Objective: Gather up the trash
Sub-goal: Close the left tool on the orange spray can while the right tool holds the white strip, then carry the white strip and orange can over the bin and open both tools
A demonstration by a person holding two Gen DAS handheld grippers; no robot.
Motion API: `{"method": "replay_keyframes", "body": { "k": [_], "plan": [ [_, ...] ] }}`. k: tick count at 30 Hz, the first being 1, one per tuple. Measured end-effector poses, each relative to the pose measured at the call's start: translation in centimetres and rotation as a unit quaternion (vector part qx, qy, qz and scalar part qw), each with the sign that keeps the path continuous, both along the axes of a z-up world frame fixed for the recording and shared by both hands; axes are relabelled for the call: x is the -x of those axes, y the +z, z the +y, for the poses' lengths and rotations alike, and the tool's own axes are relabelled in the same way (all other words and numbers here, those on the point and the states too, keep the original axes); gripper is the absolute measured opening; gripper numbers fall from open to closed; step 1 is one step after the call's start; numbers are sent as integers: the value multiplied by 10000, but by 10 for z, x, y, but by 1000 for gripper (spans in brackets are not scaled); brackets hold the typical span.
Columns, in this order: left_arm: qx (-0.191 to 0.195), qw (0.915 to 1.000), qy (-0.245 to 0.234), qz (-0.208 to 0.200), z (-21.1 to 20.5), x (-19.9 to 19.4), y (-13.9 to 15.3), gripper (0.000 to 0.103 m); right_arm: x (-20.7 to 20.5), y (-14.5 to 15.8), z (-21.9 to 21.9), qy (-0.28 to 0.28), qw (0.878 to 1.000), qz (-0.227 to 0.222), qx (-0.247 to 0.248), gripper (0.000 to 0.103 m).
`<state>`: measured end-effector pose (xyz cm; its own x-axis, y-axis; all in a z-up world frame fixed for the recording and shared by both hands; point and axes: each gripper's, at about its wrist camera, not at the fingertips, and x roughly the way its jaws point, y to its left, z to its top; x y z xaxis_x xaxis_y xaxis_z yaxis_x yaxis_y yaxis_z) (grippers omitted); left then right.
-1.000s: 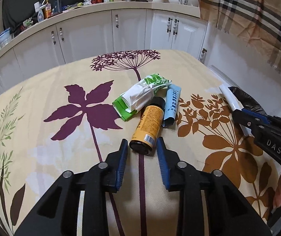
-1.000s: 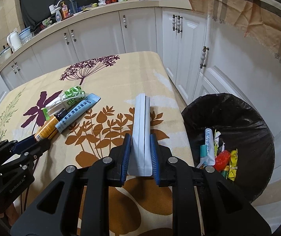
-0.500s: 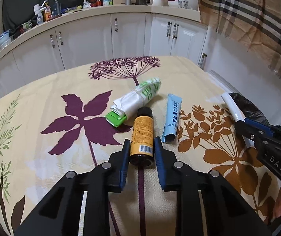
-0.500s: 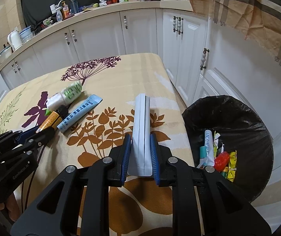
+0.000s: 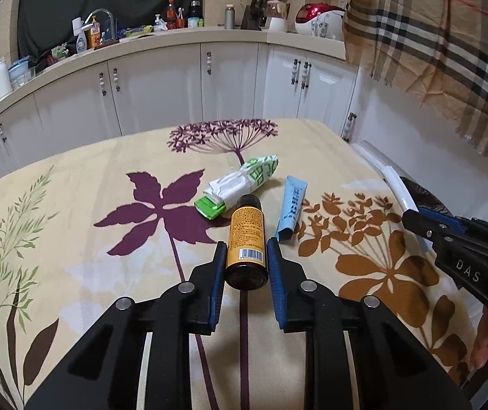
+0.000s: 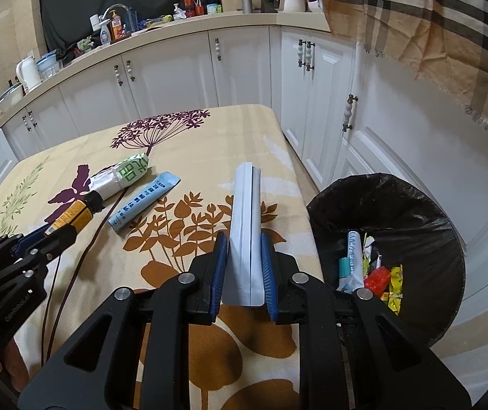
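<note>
The left gripper (image 5: 245, 256) is clamped on the orange bottle (image 5: 246, 239) on the table (image 5: 73, 198); ahead lie a green-white packet (image 5: 244, 179) and blue sachet (image 5: 291, 205). The right gripper (image 6: 243, 256) grips a white pouch (image 6: 244, 225), bin (image 6: 414, 212) to its right.

The tablecloth (image 5: 73, 212) is wide open on its left half, so there's plenty of room to come in from that side. The clutter sits mid-table: a green-and-white packet (image 5: 244, 179), an orange bottle (image 5: 246, 239) and a light blue tube (image 5: 291, 212), packed close, with only thin gaps between them. To the right of the table the black-lined bin (image 6: 411, 205) gapes open just past the edge. The white cabinets (image 6: 312, 95) close in behind.
</note>
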<state>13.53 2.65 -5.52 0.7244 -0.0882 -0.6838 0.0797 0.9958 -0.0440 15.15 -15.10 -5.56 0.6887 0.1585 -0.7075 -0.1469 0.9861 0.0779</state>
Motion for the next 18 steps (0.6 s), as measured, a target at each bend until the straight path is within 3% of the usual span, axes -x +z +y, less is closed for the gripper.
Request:
{"method": "replay_keyframes", "body": {
  "k": [9, 18],
  "plan": [
    [24, 9990, -58, -448, -17, 14, 25, 25, 12, 14, -19, -243, 9994, -247, 59, 20],
    [111, 9959, -528, -723, -61, 15, 39, 25, 21, 20, -57, -685, 9965, -460, 115, 20]
  ]
}}
